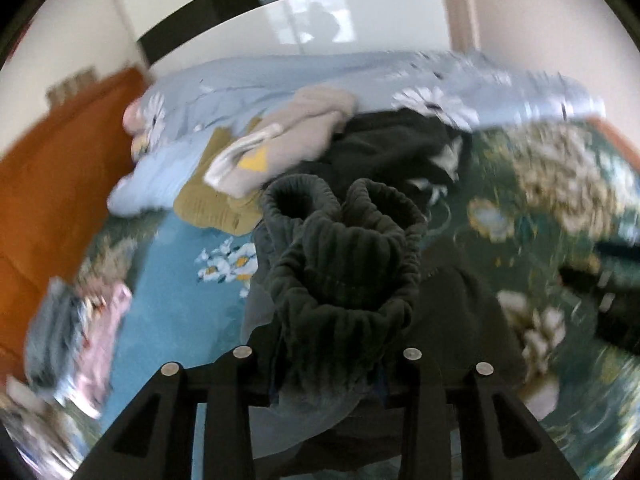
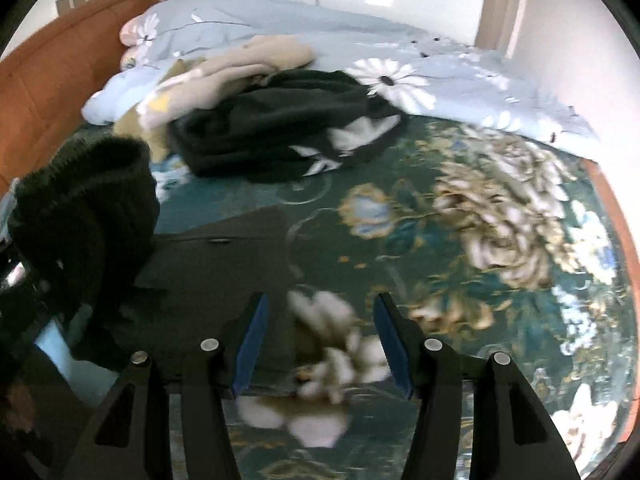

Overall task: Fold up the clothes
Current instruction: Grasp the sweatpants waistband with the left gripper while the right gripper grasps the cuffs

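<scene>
My left tongs (image 1: pixel 332 360) pinch the dark ribbed fleece garment (image 1: pixel 344 264) above the flowery bed (image 2: pixel 500 240), my right tongs (image 2: pixel 318 344) are spread empty, and the clothes pile (image 2: pixel 276 136) waits unfolded.

no readable text, white marks on black garment (image 2: pixel 320 164) too blurred

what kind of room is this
Most likely a bedroom: a bed with a floral bedspread, a pale blue duvet bunched at the far side, and an orange headboard, with clothes heaped on top.
</scene>
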`<state>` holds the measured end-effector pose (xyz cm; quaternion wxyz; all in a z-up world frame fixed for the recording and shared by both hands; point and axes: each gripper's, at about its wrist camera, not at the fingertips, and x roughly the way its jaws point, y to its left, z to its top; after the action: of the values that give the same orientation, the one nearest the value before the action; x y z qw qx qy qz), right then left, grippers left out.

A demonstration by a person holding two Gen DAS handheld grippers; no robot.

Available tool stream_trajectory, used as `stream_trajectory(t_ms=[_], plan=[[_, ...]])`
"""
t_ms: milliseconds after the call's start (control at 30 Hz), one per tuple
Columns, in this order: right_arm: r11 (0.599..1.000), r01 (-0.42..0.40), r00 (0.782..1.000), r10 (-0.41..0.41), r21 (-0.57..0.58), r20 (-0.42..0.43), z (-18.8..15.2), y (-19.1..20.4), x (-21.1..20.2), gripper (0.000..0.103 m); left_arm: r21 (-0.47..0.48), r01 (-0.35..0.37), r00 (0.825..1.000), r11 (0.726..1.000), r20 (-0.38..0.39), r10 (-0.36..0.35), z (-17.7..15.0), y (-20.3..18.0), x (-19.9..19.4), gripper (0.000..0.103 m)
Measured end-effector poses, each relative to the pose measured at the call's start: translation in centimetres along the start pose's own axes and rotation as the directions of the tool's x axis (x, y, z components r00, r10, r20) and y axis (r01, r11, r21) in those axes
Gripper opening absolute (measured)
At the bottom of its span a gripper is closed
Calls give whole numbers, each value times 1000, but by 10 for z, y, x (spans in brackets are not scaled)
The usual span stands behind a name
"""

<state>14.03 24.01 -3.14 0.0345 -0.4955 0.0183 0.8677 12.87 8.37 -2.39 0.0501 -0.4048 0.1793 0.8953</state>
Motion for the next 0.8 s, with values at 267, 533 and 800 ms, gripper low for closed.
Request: stream_trajectory(t_ms=[267, 533, 800], plan=[[996, 66, 998, -66, 54, -12, -2, -34, 3, 56, 67, 21, 999, 998, -35, -19, -1, -34, 1, 68], [996, 77, 997, -77, 46, -7, -3, -43, 9, 57, -28, 178, 982, 984, -62, -180, 3, -27, -10, 70], [997, 72, 997, -72, 34, 7, -2, -44, 10, 57, -204, 340, 937, 918, -8, -349, 10, 9, -27, 76]])
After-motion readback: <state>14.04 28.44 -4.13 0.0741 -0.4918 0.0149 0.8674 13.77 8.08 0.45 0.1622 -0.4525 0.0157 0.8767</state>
